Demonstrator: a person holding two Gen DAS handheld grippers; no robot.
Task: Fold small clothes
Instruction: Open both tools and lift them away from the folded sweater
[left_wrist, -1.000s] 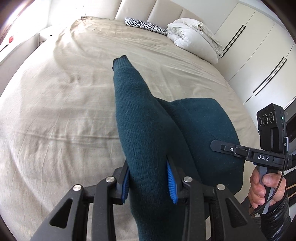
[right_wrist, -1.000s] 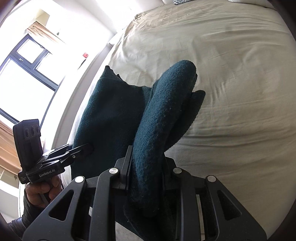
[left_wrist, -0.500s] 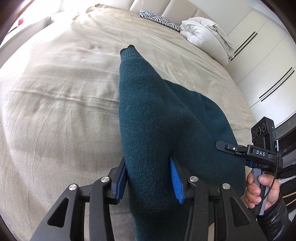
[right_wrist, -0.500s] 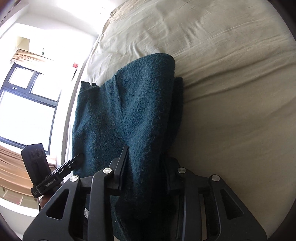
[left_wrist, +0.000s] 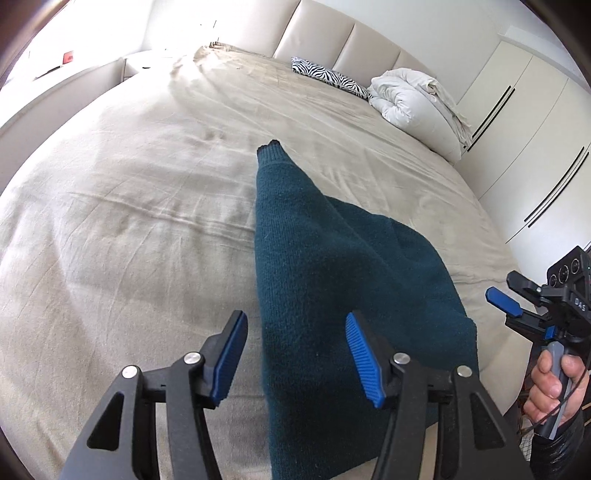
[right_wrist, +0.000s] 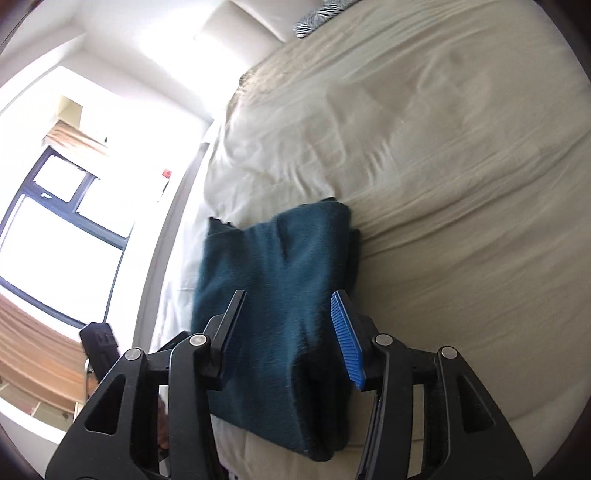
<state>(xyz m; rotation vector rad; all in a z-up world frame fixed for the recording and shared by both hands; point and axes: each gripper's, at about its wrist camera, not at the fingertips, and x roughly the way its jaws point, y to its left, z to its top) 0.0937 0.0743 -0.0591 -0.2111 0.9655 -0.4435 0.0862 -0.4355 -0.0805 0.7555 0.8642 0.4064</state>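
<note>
A dark teal knitted sweater (left_wrist: 332, 280) lies folded on the beige bed near its front edge, one sleeve stretched toward the headboard. My left gripper (left_wrist: 295, 354) is open just above its near part, holding nothing. In the right wrist view the sweater (right_wrist: 280, 277) lies as a folded stack, and my right gripper (right_wrist: 288, 325) is open over its near end, empty. The right gripper also shows in the left wrist view (left_wrist: 517, 306), open, at the sweater's right side.
The beige bed sheet (left_wrist: 129, 221) spreads wide to the left and far side. A white duvet bundle (left_wrist: 417, 107) and a zebra pillow (left_wrist: 328, 75) lie by the headboard. White wardrobes (left_wrist: 524, 122) stand on the right. A window (right_wrist: 55, 221) is on the left.
Both grippers were shut on the sweater and carrying it forward. They have let go and opened, and the sweater now lies folded on the bed.
</note>
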